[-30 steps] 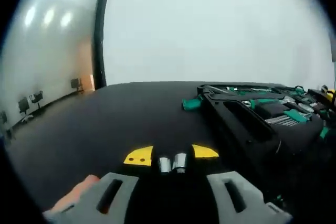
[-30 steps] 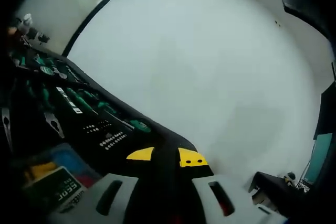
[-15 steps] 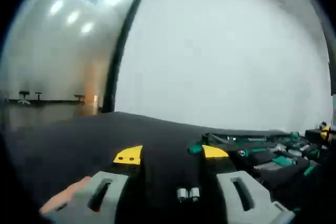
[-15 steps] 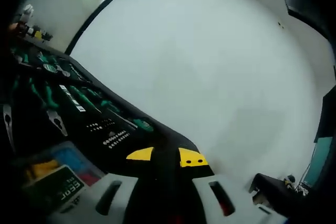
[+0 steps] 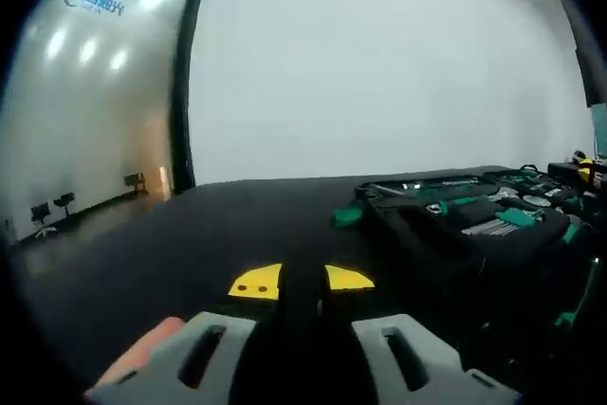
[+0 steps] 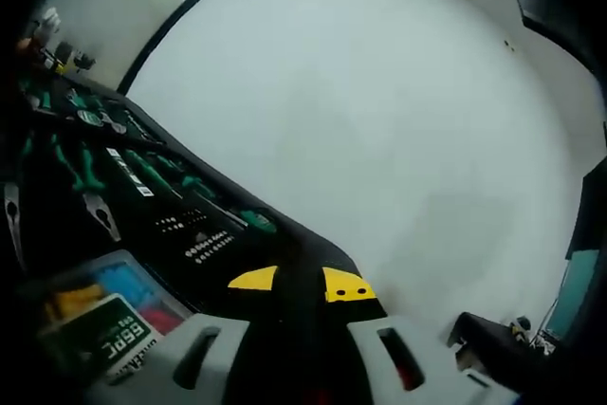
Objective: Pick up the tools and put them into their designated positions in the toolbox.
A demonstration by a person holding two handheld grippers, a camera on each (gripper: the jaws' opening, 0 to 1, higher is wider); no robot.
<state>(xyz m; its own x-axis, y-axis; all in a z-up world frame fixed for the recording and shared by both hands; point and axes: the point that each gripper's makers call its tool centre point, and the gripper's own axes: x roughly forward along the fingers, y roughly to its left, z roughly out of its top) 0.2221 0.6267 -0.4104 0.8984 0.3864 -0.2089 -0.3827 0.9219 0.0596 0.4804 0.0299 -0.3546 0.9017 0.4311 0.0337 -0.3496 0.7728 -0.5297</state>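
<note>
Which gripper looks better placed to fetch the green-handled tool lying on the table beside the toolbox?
Left, probably. The left gripper faces the green-handled tool lying on the black table beside the toolbox, with bare tabletop between. The right gripper points past the toolbox's edge toward the white wall.

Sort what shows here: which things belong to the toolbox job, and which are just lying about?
Belongs to the job:
- toolbox, open on the black table
- green-handled tools seated in its tray
- pliers
- left gripper and right gripper, both shut

Lying about:
- labelled packet
- chairs in the background
</note>
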